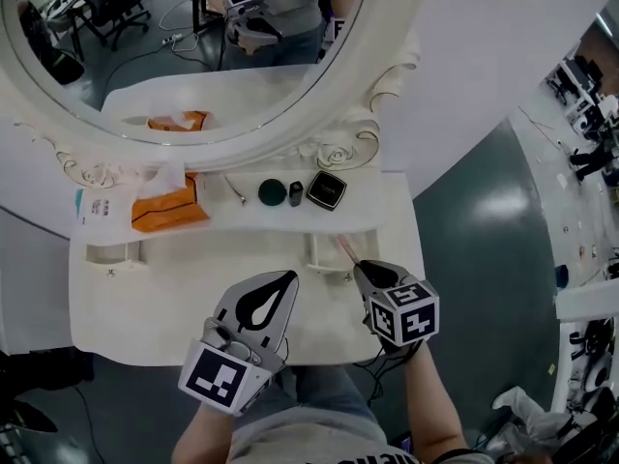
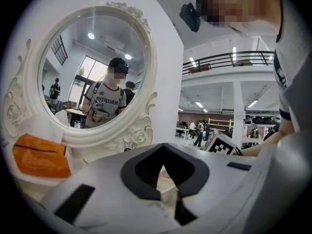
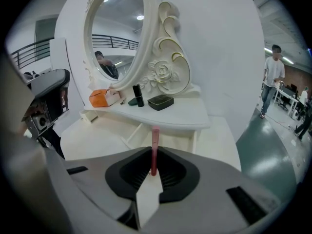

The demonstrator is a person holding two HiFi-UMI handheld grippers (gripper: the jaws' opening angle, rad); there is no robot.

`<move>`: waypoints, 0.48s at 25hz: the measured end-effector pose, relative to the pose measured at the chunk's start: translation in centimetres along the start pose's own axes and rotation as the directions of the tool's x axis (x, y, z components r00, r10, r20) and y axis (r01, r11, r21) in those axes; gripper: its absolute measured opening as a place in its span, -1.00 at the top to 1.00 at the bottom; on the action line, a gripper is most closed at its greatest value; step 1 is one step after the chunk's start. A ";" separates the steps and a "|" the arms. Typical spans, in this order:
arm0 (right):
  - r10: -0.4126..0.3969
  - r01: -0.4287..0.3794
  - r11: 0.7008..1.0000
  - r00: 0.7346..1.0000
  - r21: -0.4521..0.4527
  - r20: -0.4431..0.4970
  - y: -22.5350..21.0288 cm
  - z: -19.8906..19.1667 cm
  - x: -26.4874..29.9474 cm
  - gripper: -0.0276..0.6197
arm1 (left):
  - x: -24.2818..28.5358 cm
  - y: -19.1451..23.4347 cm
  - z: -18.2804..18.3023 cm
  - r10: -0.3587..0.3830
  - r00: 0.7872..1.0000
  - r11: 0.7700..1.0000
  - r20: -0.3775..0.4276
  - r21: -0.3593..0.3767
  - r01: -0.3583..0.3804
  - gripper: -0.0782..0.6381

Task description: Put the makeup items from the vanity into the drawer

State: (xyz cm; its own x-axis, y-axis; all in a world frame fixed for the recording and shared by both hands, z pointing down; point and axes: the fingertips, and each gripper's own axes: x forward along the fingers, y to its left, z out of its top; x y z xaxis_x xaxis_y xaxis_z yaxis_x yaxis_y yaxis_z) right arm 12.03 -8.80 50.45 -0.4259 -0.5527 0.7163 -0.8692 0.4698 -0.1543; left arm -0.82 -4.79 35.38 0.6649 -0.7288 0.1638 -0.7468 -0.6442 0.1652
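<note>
The fingers (image 3: 127, 177) of the right gripper (image 1: 368, 271) stand narrow, clamped on the near end of a slim pink cosmetic stick (image 3: 155, 147). The stick juts straight out ahead of them, its long axis in line with the way the gripper points. That gripper tilts downward toward the small white drawer (image 3: 175, 136), which is pulled open under the raised shelf of the white vanity. From the head view the stick's far end appears to hang over the drawer's open mouth, so the drawer lies directly ahead of and below the held item. The move seems to call for lowering a little and letting go, with the stick laid lengthwise front to back. The left gripper (image 1: 287, 278) hovers over the tabletop (image 1: 155, 298) just beside the right one, its fingers closed together at the tips on nothing. It is farther from the drawer, so the right hand is clearly the one placed for this drop. On the shelf beneath the oval mirror wait a dark green round compact (image 1: 272, 192), a small black cylindrical bottle (image 1: 295, 193) and a black square compact with a gold rim (image 1: 327, 190). They are near one another and well left of them lies an orange tissue pack (image 1: 169, 206).
</note>
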 end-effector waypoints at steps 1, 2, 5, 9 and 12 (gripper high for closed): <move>0.002 -0.002 1.000 1.000 -0.007 -0.004 0.0 0.1 0.2 0.76 | 0.0 0.2 0.0 0.006 1.000 1.000 0.008 0.002 -0.006 0.76; 0.003 -0.004 1.000 1.000 -0.014 -0.008 0.0 0.2 0.3 0.76 | 0.0 0.3 -0.1 0.011 1.000 1.000 0.003 -0.004 -0.011 0.76; 0.006 -0.006 1.000 1.000 -0.031 -0.016 -0.1 0.4 0.6 0.76 | 0.0 0.5 -0.3 0.023 1.000 1.000 -0.013 -0.020 -0.024 0.76; 0.009 -0.010 0.998 1.000 -0.057 -0.028 -0.3 0.7 1.2 0.76 | 0.0 0.8 -0.2 0.044 0.999 0.999 -0.005 -0.022 -0.045 0.76; 0.012 -0.014 0.997 0.999 -0.072 -0.033 -0.3 1.1 1.6 0.76 | -0.1 1.2 -0.2 0.062 0.998 0.998 0.000 -0.024 -0.062 0.76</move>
State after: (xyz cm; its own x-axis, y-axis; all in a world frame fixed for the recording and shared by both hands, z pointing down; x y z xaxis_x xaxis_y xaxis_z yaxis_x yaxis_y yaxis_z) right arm 11.32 -10.57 50.95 -0.4278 -0.5238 0.7367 -0.8424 0.5264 -0.1149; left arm -1.74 -5.46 35.75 0.6175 -0.7671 0.1737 -0.7858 -0.5923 0.1779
